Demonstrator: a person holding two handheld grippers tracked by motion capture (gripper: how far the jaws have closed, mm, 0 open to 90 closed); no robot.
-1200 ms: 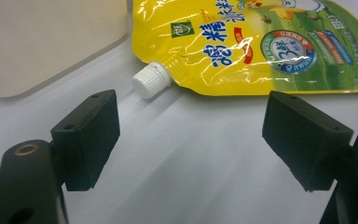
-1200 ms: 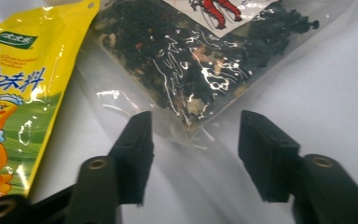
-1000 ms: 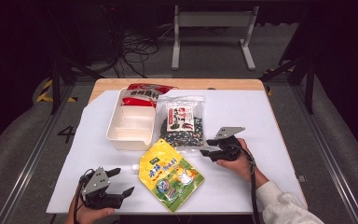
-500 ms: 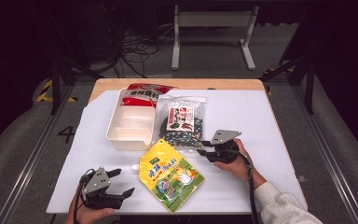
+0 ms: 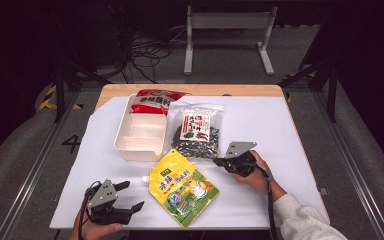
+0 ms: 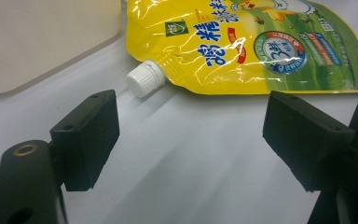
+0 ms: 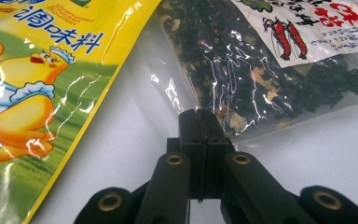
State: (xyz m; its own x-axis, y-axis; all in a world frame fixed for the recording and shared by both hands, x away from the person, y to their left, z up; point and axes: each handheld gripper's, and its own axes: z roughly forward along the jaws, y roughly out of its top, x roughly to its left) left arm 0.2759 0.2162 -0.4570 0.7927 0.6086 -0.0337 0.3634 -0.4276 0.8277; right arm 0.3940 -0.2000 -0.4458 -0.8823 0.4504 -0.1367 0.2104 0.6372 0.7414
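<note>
Clear seaweed bag (image 7: 279,70) edge seemingly pinched by right hand-held gripper (image 7: 200,116).

White tray (image 5: 139,136) beside red bag (image 5: 156,98) on table (image 5: 290,125).

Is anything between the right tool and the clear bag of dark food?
Nothing visible. The right tool has just closed its jaws at the edge of the clear bag; whether film is pinched is unclear. The yellow pouch lies aside.
</note>
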